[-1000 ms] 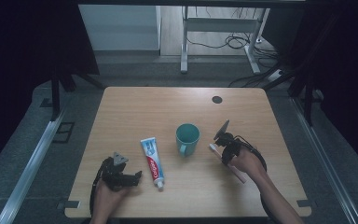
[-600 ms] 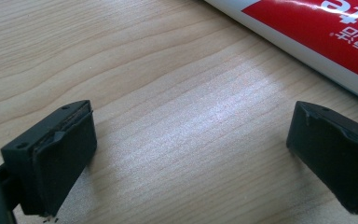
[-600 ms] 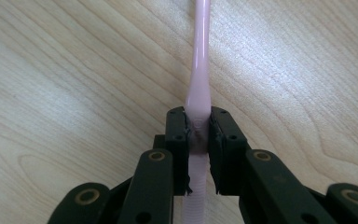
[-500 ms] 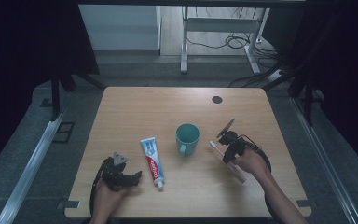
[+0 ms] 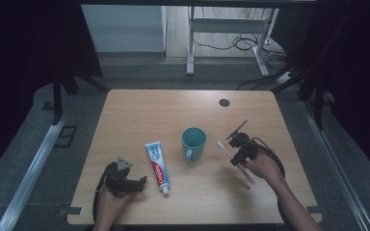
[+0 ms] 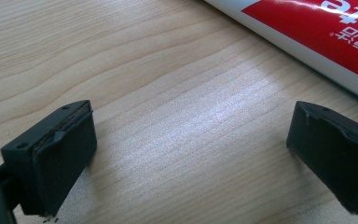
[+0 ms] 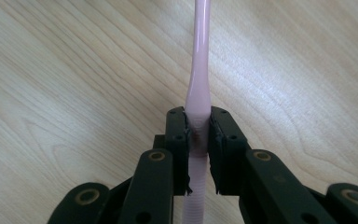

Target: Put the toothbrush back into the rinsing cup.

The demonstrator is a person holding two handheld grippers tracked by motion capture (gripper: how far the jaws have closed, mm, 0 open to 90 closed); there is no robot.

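Pink plastic marks the toothbrush, and the right gripper has it clamped by the handle: in the right gripper view both black jaws press flat against the handle from either side, with the ribbed end of the handle running down between the gripper's arms and the thinner neck stretching away over the wood. In the high view the right gripper sits at the right of the table, toward the near edge, and the toothbrush lies on a slant through it, its head pointing far and left toward the cup, its handle end trailing near and right beside the person's right hand. Whether the brush is touching the table I cannot tell.

A green cup stands upright close to the middle of the table, just left of the brush head, its handle facing the near side. Left of the cup lies a tube of toothpaste, white, red and blue, with its cap toward the near edge.

At the near left, the left gripper rests low beside the tube. In the left gripper view its jaws stand wide apart with only bare wood between them, and the toothpaste runs past their tips at the upper right.
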